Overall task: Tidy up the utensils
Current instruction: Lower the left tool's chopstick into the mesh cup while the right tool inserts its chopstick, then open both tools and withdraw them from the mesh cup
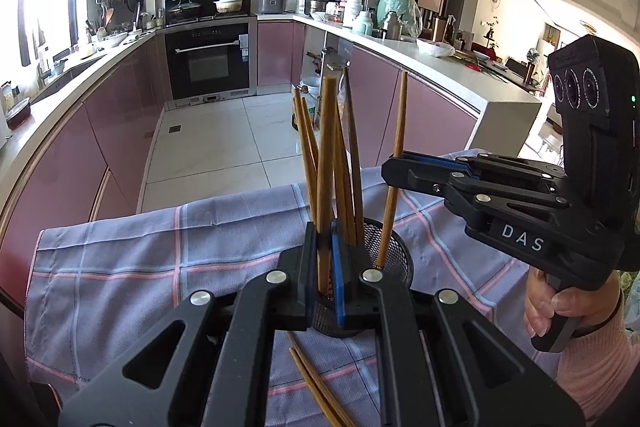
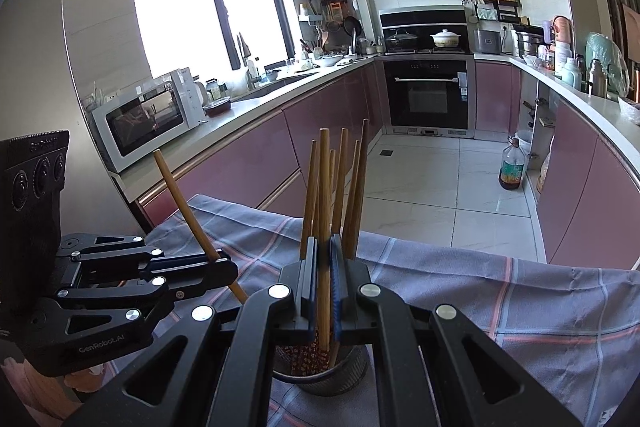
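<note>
Left gripper (image 1: 324, 267) pinched on one upright chopstick (image 1: 325, 163), tip lowered into black mesh holder (image 1: 394, 259). Right gripper (image 2: 323, 291) clamped likewise on second chopstick (image 2: 324, 195) over same holder. Several chopsticks already stood inside. Loose pair (image 1: 316, 383) seen lying on checked cloth (image 1: 132, 255), possibly touching holder base; view blocked.

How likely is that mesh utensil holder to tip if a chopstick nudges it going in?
The mesh holder looks light and narrow, so it may tip. Tall chopsticks leaning out raise that risk. The plaid cloth underneath could let it slide or wrinkle.
</note>
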### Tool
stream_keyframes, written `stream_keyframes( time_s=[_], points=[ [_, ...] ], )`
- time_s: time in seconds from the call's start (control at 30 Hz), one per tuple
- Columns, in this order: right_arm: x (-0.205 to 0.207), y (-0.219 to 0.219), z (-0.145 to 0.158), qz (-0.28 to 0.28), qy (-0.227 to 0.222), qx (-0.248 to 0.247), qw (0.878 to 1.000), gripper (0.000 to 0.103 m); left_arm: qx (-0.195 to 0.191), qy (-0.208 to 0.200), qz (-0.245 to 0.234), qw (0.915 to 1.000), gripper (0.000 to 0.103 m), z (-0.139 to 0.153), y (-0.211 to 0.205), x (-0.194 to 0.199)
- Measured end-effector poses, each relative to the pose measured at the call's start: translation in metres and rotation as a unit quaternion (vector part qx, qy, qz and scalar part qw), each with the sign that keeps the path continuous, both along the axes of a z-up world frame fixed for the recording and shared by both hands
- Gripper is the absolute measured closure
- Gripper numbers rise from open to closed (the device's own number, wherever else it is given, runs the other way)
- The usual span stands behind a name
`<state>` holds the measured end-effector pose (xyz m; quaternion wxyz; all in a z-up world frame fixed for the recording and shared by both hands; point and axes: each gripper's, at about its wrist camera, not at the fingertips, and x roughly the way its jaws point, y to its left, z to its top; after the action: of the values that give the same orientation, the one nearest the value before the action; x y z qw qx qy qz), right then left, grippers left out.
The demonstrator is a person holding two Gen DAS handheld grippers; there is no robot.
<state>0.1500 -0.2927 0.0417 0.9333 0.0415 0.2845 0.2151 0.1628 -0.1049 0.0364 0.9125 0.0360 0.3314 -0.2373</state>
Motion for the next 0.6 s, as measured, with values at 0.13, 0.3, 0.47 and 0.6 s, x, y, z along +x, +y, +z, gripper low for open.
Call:
stream_keyframes(
  time_s=[0.13, 0.3, 0.47, 0.6],
  points=[
    [0.003, -0.001, -0.003, -0.002, 0.003, 0.003, 1.0, 0.098, 0.004, 0.003, 0.0, 1.0, 0.095, -0.004, -0.002, 0.006],
    [0.006, -0.002, -0.003, -0.009, 0.005, 0.008, 1.0, 0.096, 0.003, 0.01, 0.005, 0.9999, 0.095, -0.009, -0.002, 0.012],
    [0.005, -0.004, -0.007, -0.012, 0.008, 0.012, 1.0, 0.095, 0.001, 0.015, 0.009, 0.9998, 0.088, -0.015, -0.002, 0.016],
    [0.002, -0.004, -0.009, -0.008, 0.009, 0.013, 1.0, 0.093, -0.006, 0.016, 0.013, 0.9998, 0.084, -0.019, 0.002, 0.017]
  ],
)
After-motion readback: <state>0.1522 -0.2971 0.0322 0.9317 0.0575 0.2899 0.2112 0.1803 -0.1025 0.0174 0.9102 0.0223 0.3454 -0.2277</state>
